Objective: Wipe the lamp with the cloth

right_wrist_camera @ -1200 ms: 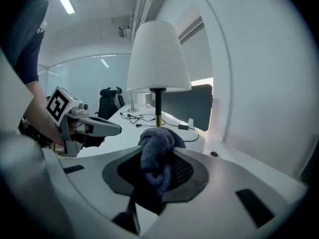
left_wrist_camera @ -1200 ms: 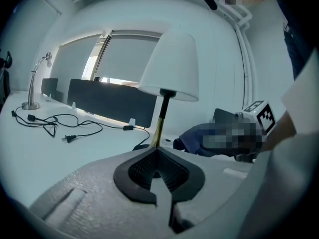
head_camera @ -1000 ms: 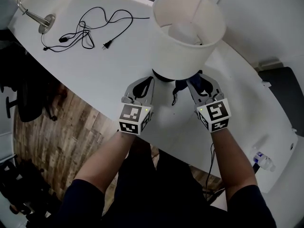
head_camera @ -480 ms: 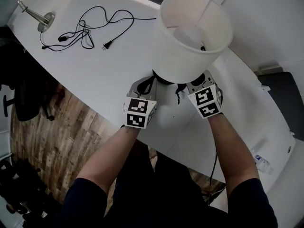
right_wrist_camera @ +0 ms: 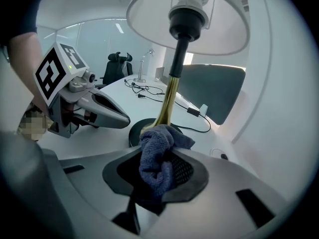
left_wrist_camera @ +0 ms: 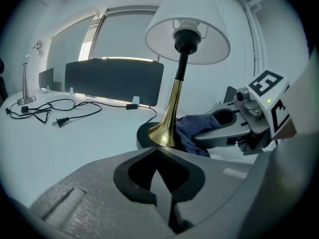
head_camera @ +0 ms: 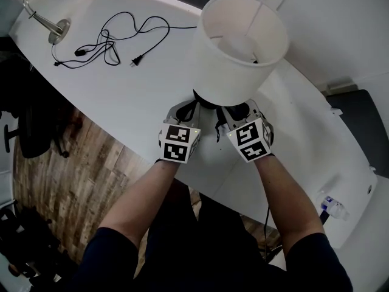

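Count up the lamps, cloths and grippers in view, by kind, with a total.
Lamps: 2, the white-shaded lamp and a silver desk lamp
Cloths: 1, the blue cloth
Grippers: 2, left gripper and right gripper
Total: 5

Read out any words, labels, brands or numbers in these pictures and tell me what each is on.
None can be read.
Marker cubes: only black-and-white square patterns, no letters.
Lamp shade, cloth: no print shows.
Small object at the table's edge: too small to tell.
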Tool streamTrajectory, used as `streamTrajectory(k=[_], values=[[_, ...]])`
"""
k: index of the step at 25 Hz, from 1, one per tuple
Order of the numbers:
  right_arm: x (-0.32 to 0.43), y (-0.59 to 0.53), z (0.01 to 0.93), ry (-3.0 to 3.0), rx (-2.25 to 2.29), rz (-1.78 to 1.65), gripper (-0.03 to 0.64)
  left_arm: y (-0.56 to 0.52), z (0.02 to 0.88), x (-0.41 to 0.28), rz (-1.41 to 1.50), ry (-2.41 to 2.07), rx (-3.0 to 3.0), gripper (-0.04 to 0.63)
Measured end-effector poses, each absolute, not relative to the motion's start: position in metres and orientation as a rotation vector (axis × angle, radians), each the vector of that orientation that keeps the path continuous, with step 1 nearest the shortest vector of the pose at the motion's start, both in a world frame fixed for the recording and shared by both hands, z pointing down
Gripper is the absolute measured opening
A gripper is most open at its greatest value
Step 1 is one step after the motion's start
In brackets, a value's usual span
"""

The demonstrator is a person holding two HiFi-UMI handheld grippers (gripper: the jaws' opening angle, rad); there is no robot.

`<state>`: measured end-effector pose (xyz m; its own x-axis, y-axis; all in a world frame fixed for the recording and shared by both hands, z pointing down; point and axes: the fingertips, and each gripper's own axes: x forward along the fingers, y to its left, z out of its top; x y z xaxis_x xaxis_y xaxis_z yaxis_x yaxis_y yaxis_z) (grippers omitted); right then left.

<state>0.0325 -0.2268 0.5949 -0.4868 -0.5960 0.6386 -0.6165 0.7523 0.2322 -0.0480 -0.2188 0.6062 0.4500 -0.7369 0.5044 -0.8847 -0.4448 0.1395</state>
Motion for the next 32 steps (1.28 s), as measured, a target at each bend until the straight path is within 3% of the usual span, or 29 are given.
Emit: streamTrajectory(k=[21,32], values=[[-0.038,-0.227,0.595,-2.062,1.103,0.175,0.104,-0.196,0.586,-0.108,0.553,-1.323,2.338,-0.002],[-0.071,-0.255,0.594,-2.025,1.115,0.089,0.104,-0.195,0.583,-0.140,0.597,-1.295,2.355,-0.002]])
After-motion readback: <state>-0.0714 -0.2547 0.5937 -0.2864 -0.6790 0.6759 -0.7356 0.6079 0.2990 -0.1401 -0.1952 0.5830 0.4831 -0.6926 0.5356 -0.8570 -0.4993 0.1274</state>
